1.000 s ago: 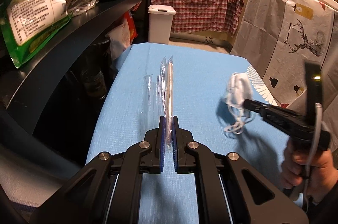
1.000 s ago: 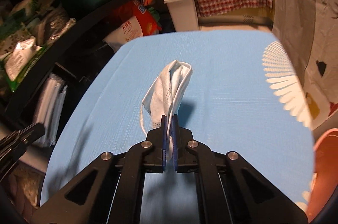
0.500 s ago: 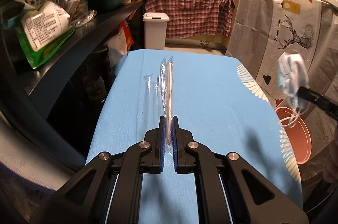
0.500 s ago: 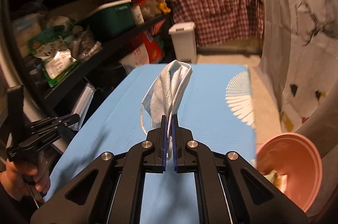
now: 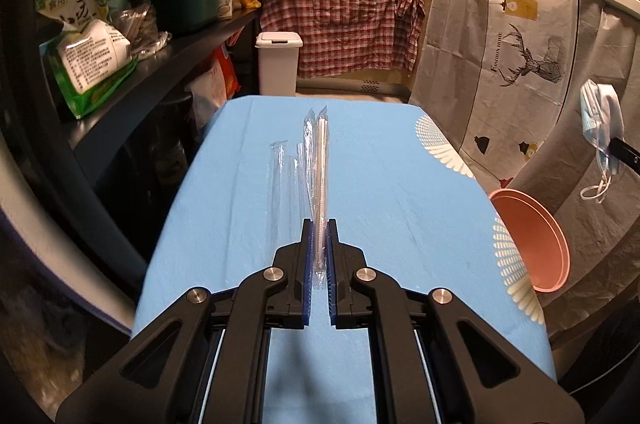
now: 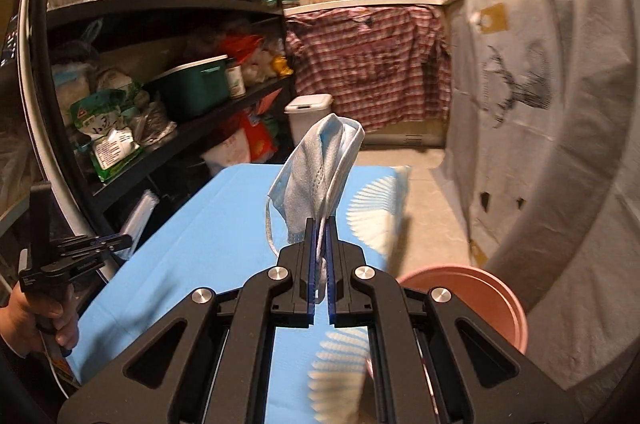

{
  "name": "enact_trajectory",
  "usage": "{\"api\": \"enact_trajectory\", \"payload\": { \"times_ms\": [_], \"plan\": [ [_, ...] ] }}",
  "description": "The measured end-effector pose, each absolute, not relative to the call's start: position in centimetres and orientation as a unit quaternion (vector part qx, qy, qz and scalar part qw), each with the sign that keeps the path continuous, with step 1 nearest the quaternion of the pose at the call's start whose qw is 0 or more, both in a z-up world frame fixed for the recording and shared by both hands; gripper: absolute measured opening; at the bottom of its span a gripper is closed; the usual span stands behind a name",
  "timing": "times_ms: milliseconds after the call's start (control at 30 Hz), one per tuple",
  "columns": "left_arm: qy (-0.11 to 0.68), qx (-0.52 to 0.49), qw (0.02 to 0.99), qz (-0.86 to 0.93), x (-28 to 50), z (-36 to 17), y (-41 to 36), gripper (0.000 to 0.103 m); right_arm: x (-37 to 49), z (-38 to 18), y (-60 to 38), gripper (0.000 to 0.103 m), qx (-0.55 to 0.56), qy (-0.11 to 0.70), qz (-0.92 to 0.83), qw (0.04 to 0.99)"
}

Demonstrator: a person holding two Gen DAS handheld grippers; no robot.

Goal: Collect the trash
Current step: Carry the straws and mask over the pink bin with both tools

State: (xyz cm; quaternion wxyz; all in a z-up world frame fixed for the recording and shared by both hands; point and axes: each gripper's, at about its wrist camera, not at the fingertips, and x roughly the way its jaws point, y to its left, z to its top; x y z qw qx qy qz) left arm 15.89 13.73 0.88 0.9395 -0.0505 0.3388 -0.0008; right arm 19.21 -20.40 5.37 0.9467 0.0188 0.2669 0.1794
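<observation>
Since the earlier frame, right gripper (image 6: 319, 224) has lifted the face mask (image 6: 316, 172) off the blue tabletop (image 6: 208, 224) toward the pink bin (image 6: 500, 298), jaws clamped on it. Left gripper (image 5: 319, 226) pinches a wrapped straw (image 5: 318, 168) above the table. Step: carrying; next, release over the bin. Only the left view shows loose wrappers (image 5: 280, 176) remaining.

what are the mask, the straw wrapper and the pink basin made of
Face mask: seems soft nonwoven fabric, matte pale blue; it folds limply, with a dotted embossed patch and thin white ear loops.
Straw wrapper: looks like thin clear plastic film, glossy, showing the pale straw inside.
Pink basin: probably moulded plastic, smooth with a dull sheen and an even rim; glazed ceramic can't be ruled out.
</observation>
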Motion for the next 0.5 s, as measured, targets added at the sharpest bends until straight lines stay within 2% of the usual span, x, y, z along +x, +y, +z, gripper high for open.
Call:
{"api": "enact_trajectory", "payload": {
  "times_ms": [333,500],
  "plan": [
    [0.346,-0.039,0.937,-0.01,13.7,-0.2,8.8,0.006,17.0,4.5,-26.2,0.005,0.049,0.251,0.122,0.959],
    [0.355,-0.039,0.934,-0.02,13.2,-0.7,6.1,0.006,17.1,3.5,-27.9,0.005,0.056,0.268,0.096,0.957]
  ]
}}
